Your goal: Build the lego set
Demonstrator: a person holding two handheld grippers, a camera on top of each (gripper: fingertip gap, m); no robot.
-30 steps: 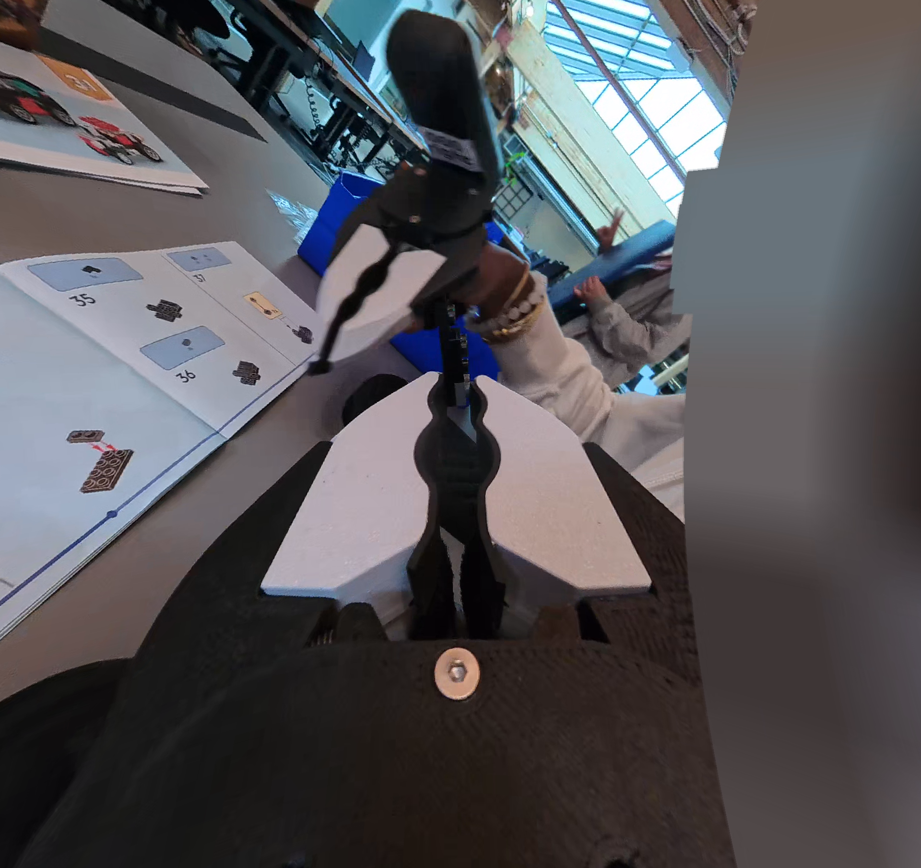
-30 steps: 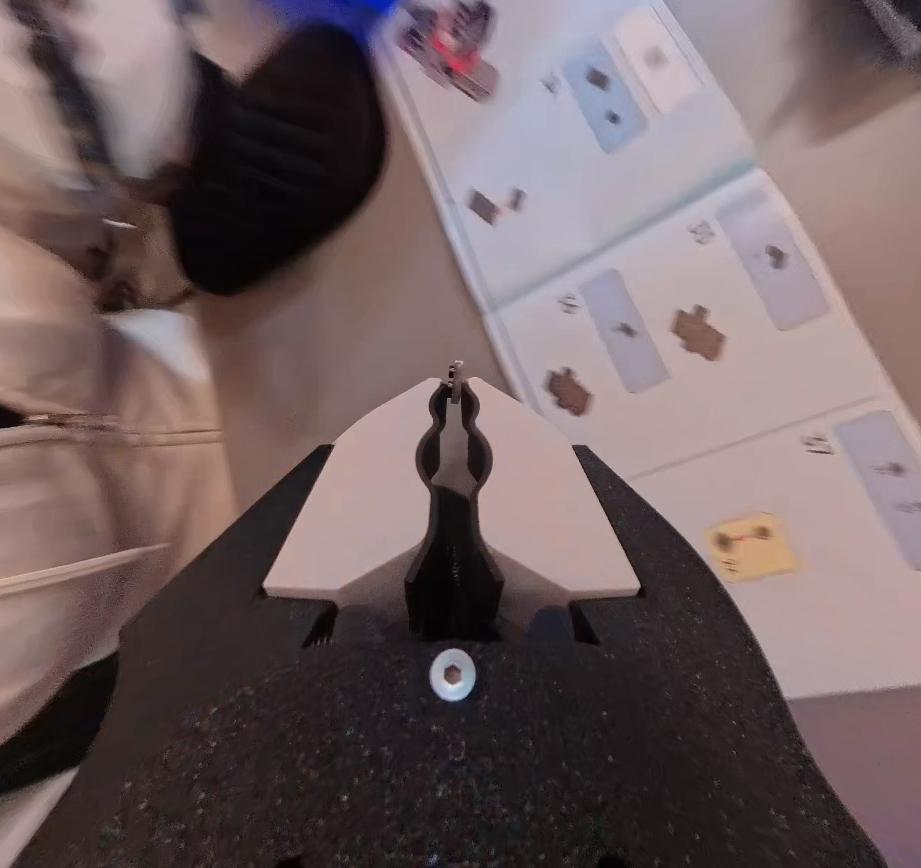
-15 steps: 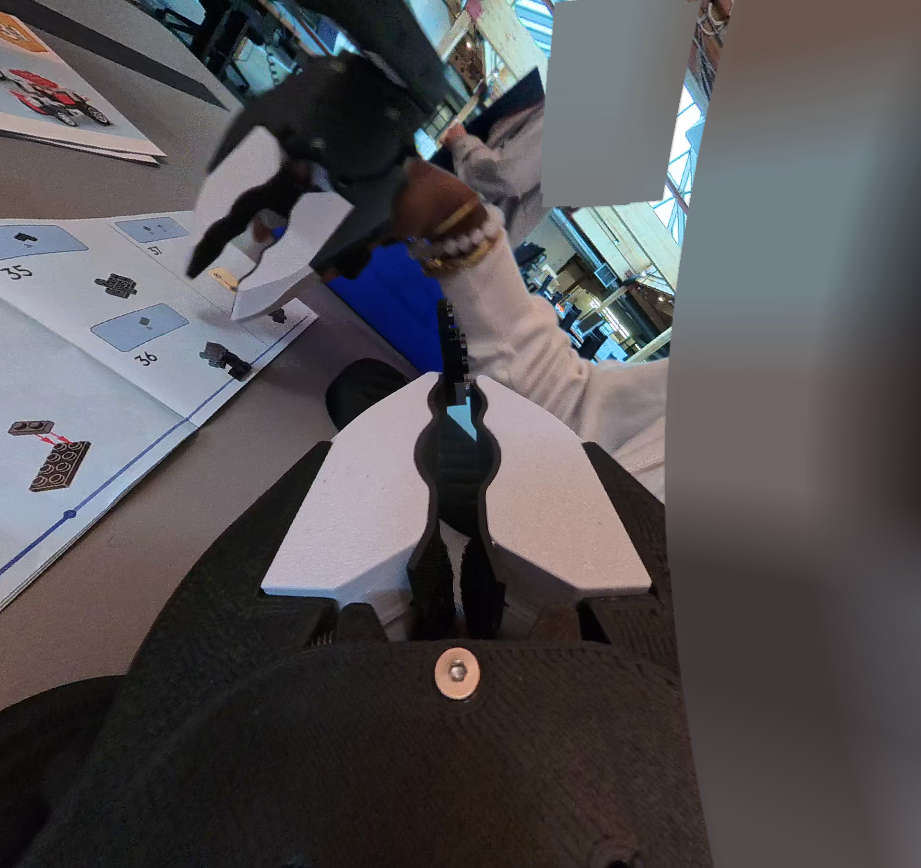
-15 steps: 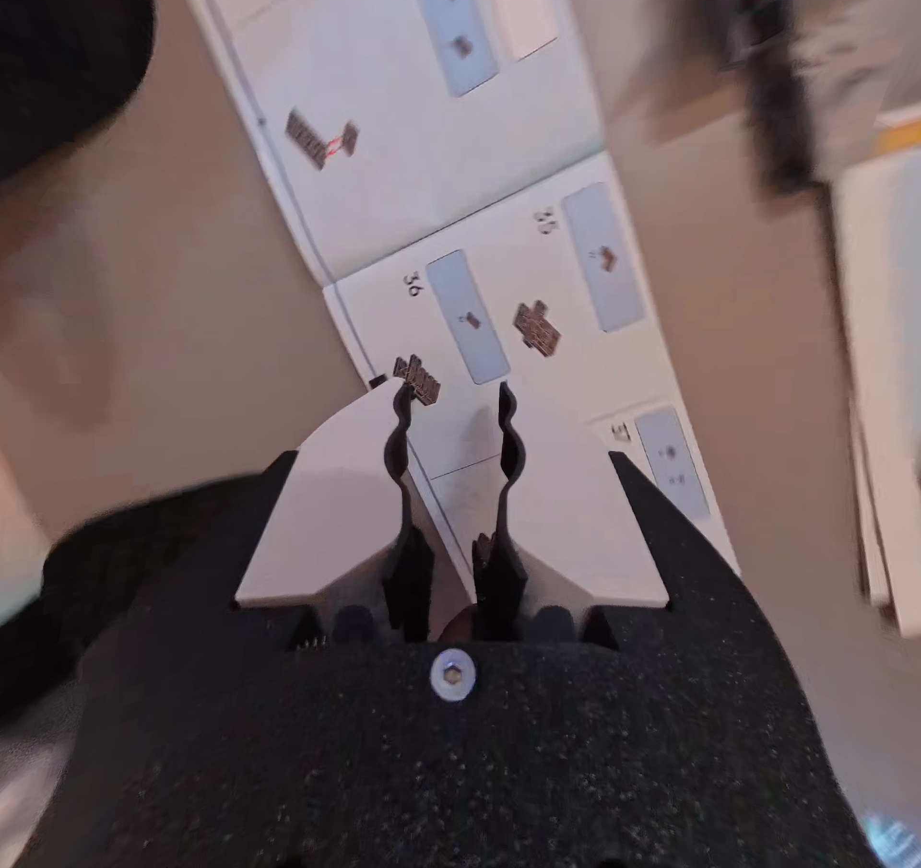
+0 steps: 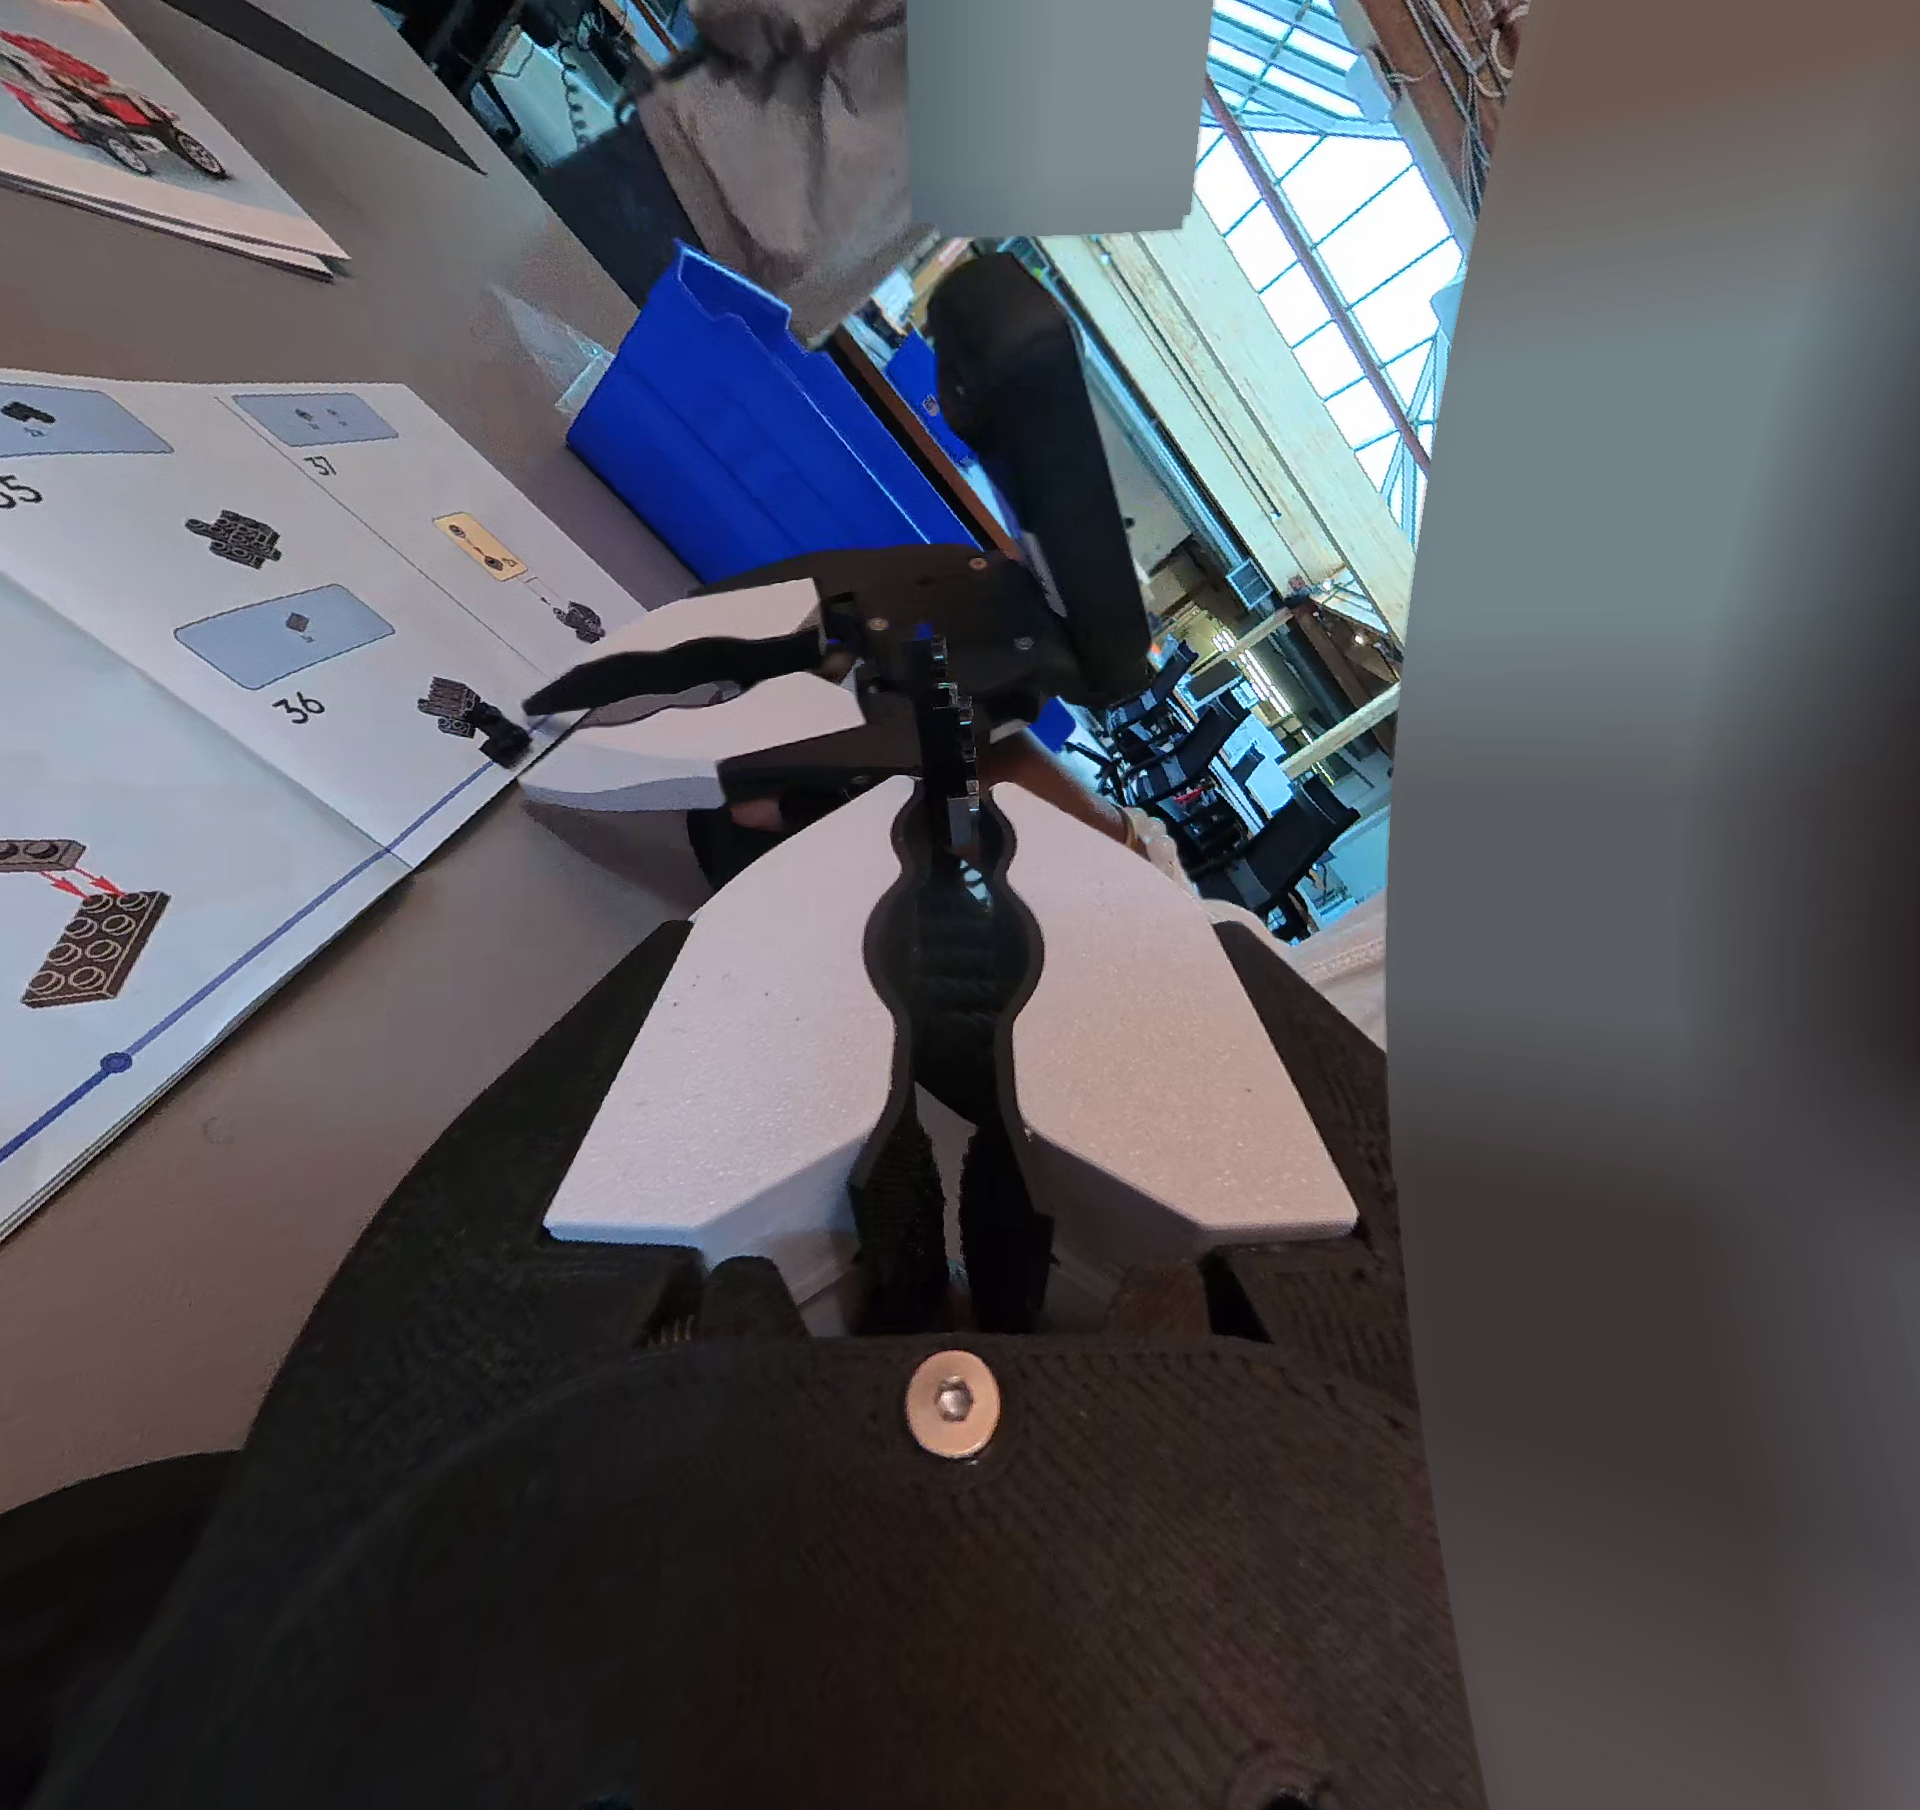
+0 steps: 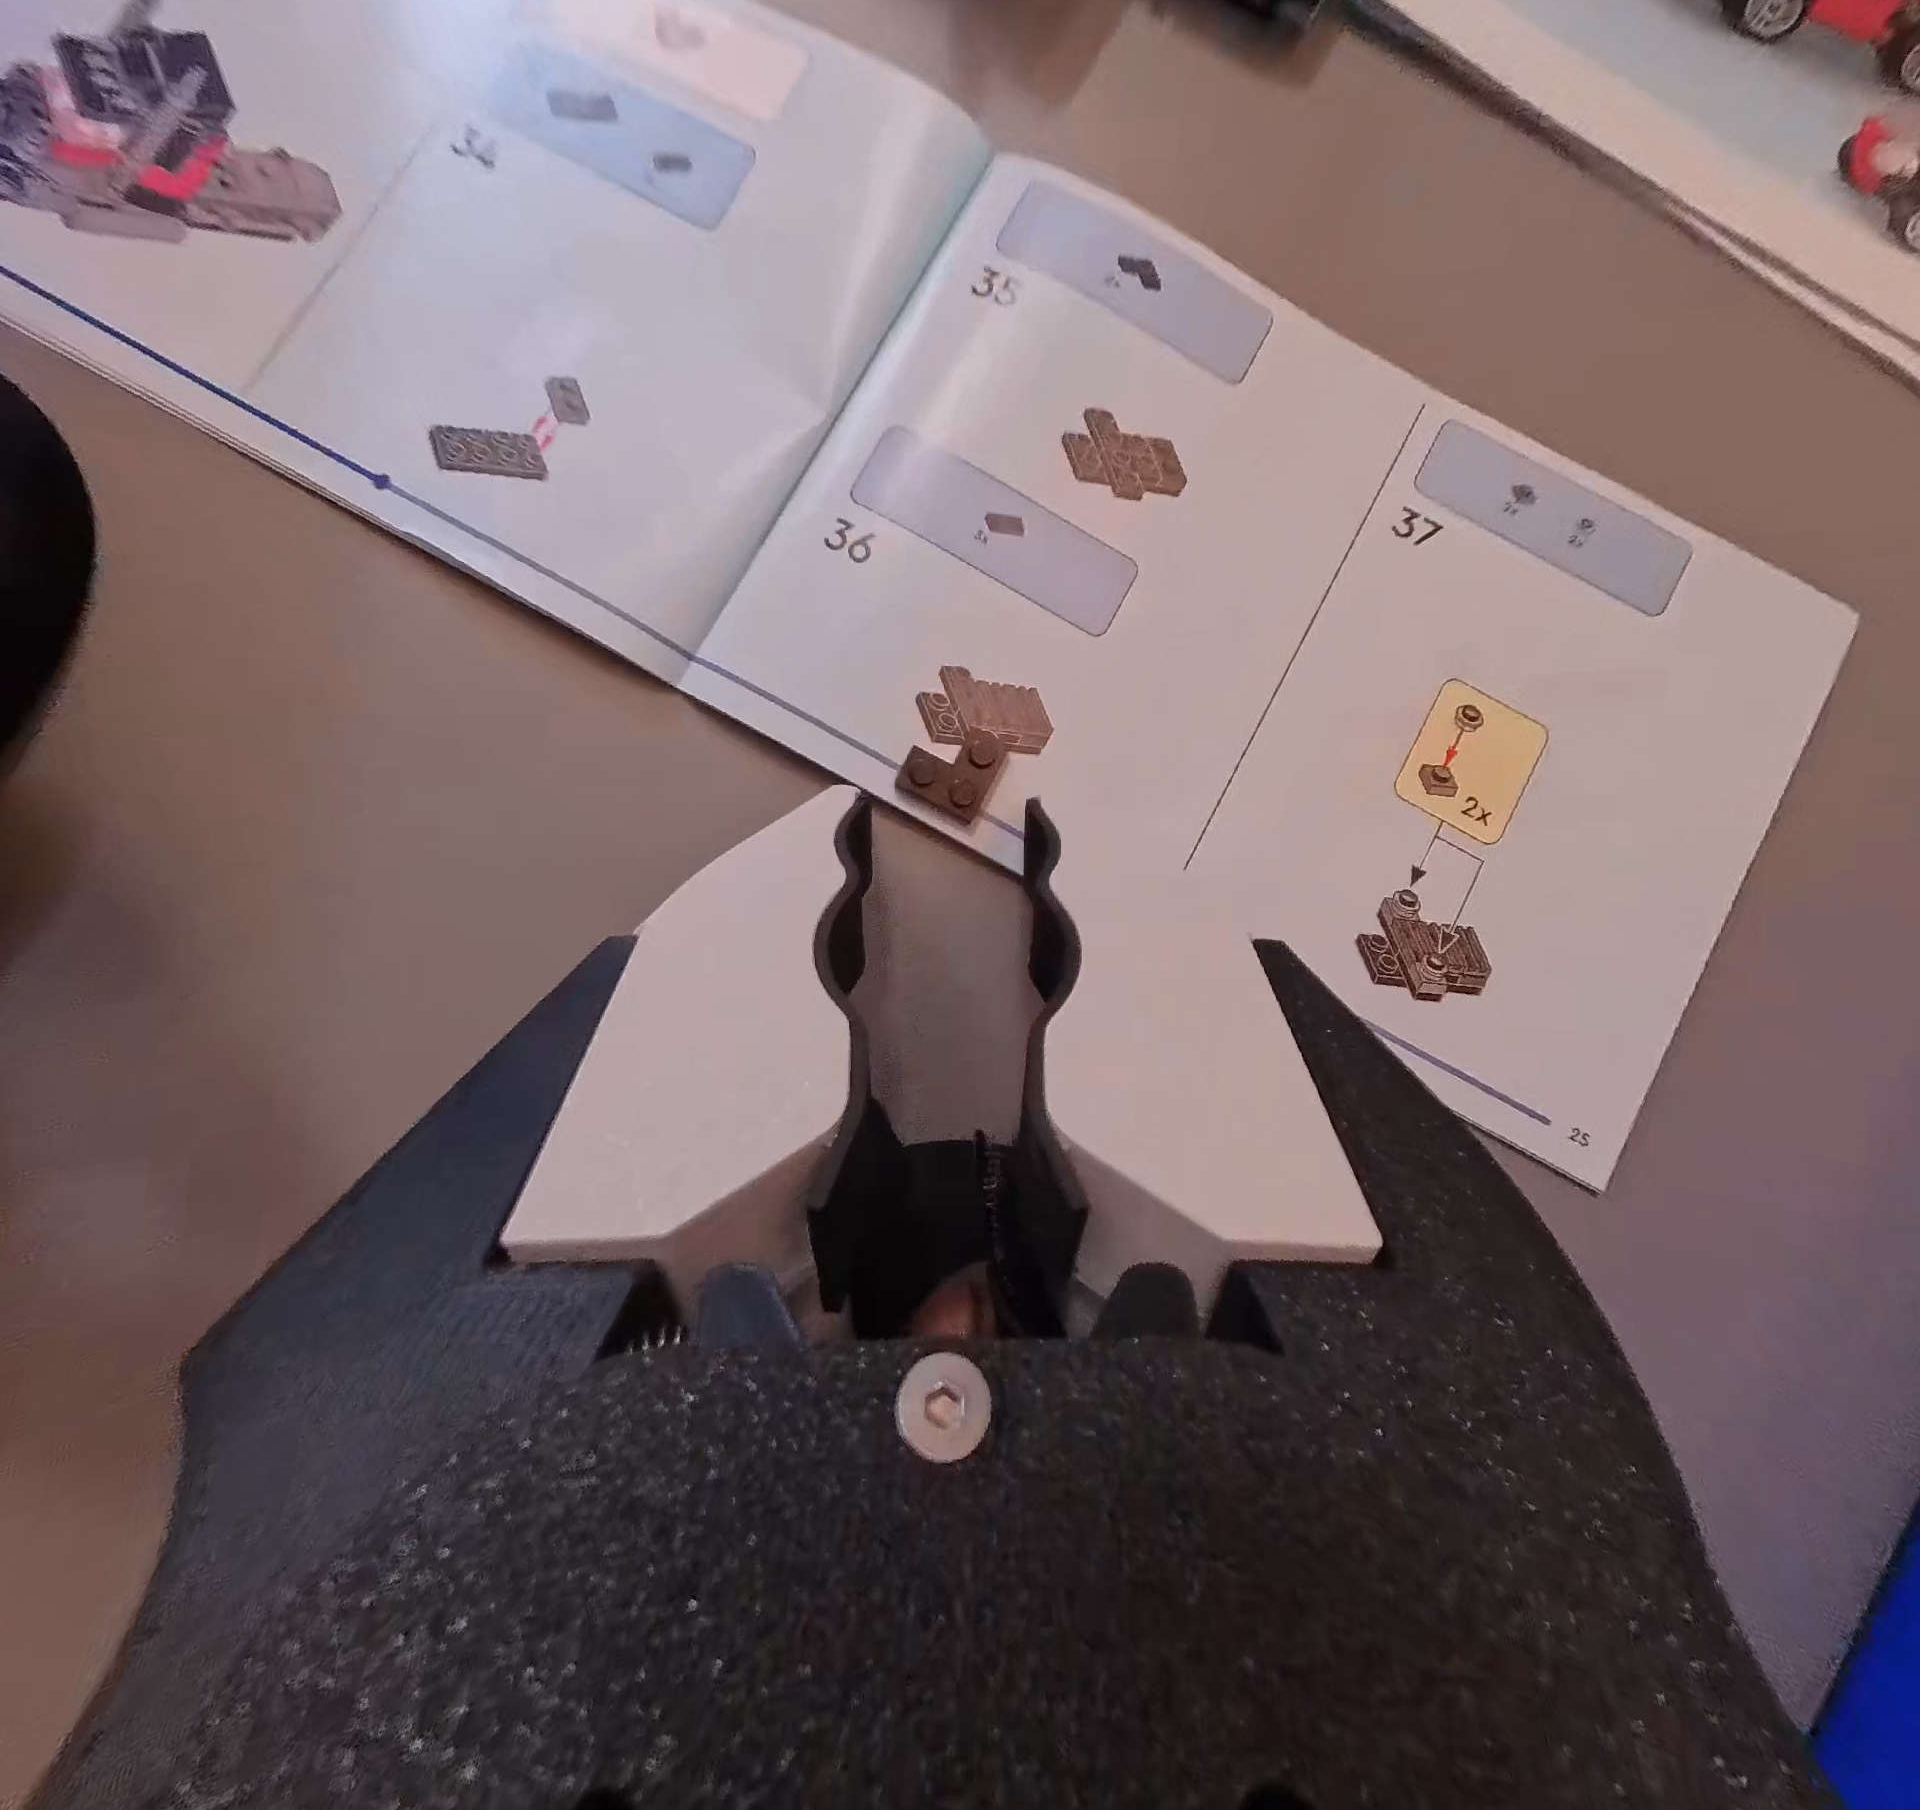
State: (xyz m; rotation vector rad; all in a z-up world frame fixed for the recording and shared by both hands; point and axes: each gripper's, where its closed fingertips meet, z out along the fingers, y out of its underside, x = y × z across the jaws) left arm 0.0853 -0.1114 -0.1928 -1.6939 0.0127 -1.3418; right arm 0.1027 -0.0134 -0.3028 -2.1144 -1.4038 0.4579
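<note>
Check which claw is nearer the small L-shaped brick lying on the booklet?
Right. The right claw is open just short of the L-shaped brick on the booklet. The left claw is farther back, shut on a black piece.

Daylight is pouring in through the skylight (image 5: 1340, 233) in the left wrist view, washing its panes near white while the grey table (image 5: 343, 1064) is staying evenly lit. The open instruction booklet (image 6: 1195, 555) is showing soft, warm-tinted shadows, its far pages blurring. Wide-angle distortion is bending both views' edges, and smoothed patches are masking the left view's right side.
</note>
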